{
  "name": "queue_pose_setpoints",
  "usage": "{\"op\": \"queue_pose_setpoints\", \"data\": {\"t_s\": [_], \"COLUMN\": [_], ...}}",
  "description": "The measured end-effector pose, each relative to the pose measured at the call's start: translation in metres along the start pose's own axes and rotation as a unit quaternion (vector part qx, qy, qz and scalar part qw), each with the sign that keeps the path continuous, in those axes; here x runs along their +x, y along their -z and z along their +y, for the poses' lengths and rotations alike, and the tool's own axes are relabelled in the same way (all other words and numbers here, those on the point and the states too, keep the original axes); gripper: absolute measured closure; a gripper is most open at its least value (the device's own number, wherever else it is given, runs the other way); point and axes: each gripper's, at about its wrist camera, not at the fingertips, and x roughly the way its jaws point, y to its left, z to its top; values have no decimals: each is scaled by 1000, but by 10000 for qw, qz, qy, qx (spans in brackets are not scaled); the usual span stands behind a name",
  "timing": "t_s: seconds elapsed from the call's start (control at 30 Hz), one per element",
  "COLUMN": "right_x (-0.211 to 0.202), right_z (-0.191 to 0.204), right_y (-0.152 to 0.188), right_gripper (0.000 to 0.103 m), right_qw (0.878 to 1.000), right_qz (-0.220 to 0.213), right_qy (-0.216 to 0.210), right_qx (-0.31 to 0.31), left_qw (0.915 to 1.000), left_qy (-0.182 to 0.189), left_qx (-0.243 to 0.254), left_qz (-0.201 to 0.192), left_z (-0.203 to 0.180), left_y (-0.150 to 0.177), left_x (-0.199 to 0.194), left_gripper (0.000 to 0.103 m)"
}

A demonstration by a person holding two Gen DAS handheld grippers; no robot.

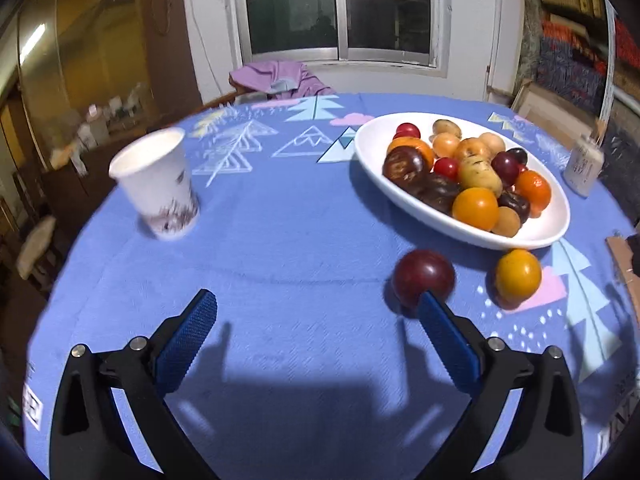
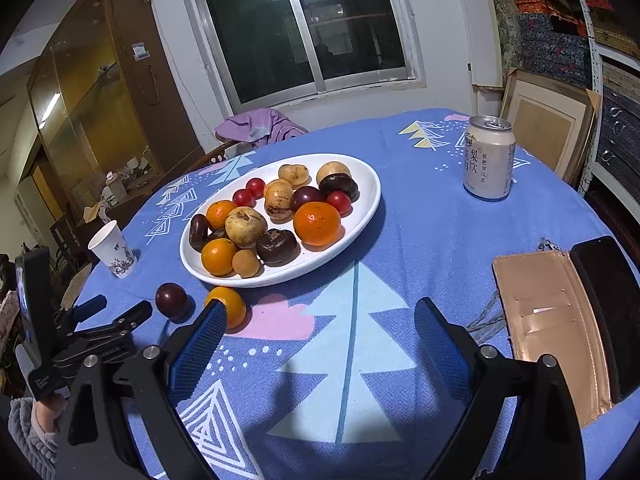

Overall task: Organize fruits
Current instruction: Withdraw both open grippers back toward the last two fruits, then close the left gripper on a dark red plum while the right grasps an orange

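Most fruit already sits in the white oval plate (image 2: 368,216); a plum (image 1: 423,278) and an orange (image 1: 517,277) remain on the surface near it, probably next. Left gripper (image 1: 316,312) and right gripper (image 2: 318,320) fingers spread wide, empty.

Legible print found on one item only — the pale drink can (image 2: 489,158) standing on the desk (image 2: 420,240) in the right wrist view. Large vertical Chinese characters on its side read 梨饮; a smaller column beside them appears to read 枇杷罗汉果. Further characters at the can's left edge cut off by its curve, not readable. Small print near the base too fine to make out. Same can (image 1: 583,164) seen in the left wrist view — markings blurred, nothing readable. Paper cup (image 2: 113,250) carries a floral print only, no lettering. White label (image 2: 140,51) on the wooden cabinet (image 2: 100,92) — contents too small to read.
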Motion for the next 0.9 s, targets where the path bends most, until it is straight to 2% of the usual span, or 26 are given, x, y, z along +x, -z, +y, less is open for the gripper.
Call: {"op": "queue_pose_setpoints", "data": {"t_s": [0.07, 0.2, 0.33, 0.4, 0.43, 0.47, 0.57, 0.73, 0.9], "right_x": [-1, -2, 0, 0, 1, 2, 2, 3, 3], "right_z": [3, 7, 10, 13, 14, 15, 19, 19, 22], "right_y": [1, 2, 4, 5, 6, 7, 8, 9, 11], "right_gripper": [7, 7, 7, 7, 7, 7, 7, 7, 7], "right_qw": [10000, 9997, 9995, 9992, 9990, 9989, 9983, 9982, 9978], "right_qz": [-18, -84, -86, -86, -81, -76, -78, -50, -42], "right_qy": [-3, 58, 87, 105, 113, 115, 131, 127, 117], "right_qx": [-91, -215, -293, -369, -421, -457, -564, -580, -648], "left_qw": [9997, 9992, 9985, 9978, 9974, 9968, 9957, 9949, 9958], "left_qy": [222, 356, 488, 548, 580, 630, 735, 733, 717], "left_qx": [-94, 197, 252, 361, 410, 461, 470, 514, 391], "left_qz": [-24, 42, 41, 45, 68, 147, 302, 465, 412], "left_z": [5, -5, -12, -16, -18, -19, -19, -15, -4], "left_y": [0, -1, -1, 0, 1, 3, 7, 19, 27], "left_x": [-2, 2, 4, 3, 3, 4, 5, 2, -6], "left_gripper": [4, 4, 4, 10, 21, 26, 30, 30, 30]}}
